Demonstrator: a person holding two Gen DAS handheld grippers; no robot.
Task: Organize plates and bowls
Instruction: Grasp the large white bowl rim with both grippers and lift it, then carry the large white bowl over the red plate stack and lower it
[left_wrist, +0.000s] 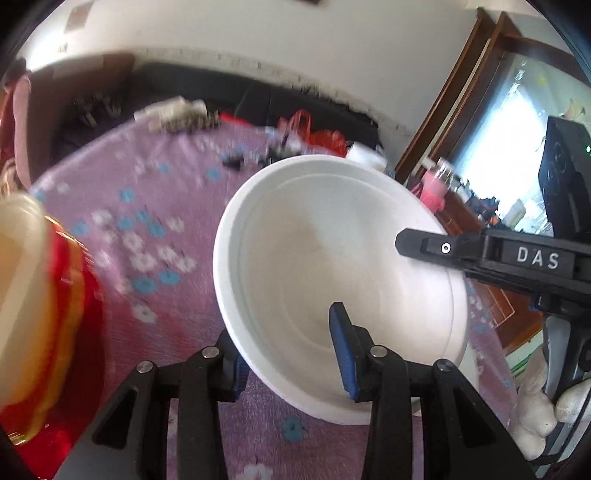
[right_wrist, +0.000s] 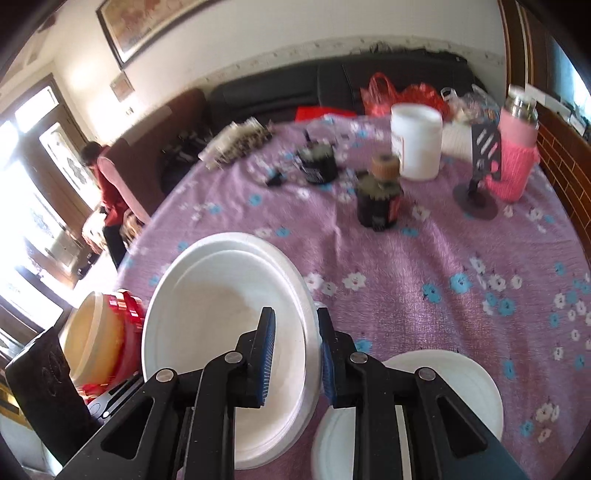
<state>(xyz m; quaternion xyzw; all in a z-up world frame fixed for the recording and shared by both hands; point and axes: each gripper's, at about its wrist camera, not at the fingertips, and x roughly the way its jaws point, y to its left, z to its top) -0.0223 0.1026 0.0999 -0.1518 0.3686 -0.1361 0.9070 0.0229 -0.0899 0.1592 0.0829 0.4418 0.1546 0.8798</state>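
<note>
A stack of white foam plates (left_wrist: 332, 258) is held tilted above the purple flowered tablecloth (left_wrist: 155, 229). My left gripper (left_wrist: 291, 350) is shut on the stack's near rim, one blue pad inside, one behind. My right gripper (right_wrist: 295, 354) is shut on the stack's (right_wrist: 221, 325) right rim; its black finger (left_wrist: 443, 249) shows in the left wrist view. Another white plate (right_wrist: 458, 384) lies on the cloth below my right gripper. A stack of cream bowls in a red one (right_wrist: 99, 339) stands left of the plates and also shows in the left wrist view (left_wrist: 33, 302).
On the table's far side stand a white tub (right_wrist: 417, 140), a pink-sleeved flask (right_wrist: 513, 147), two dark jars (right_wrist: 380, 199), and a small black stand (right_wrist: 480, 173). A dark sofa (right_wrist: 332, 85) with red bags lies behind. A person (right_wrist: 110, 192) stands at left.
</note>
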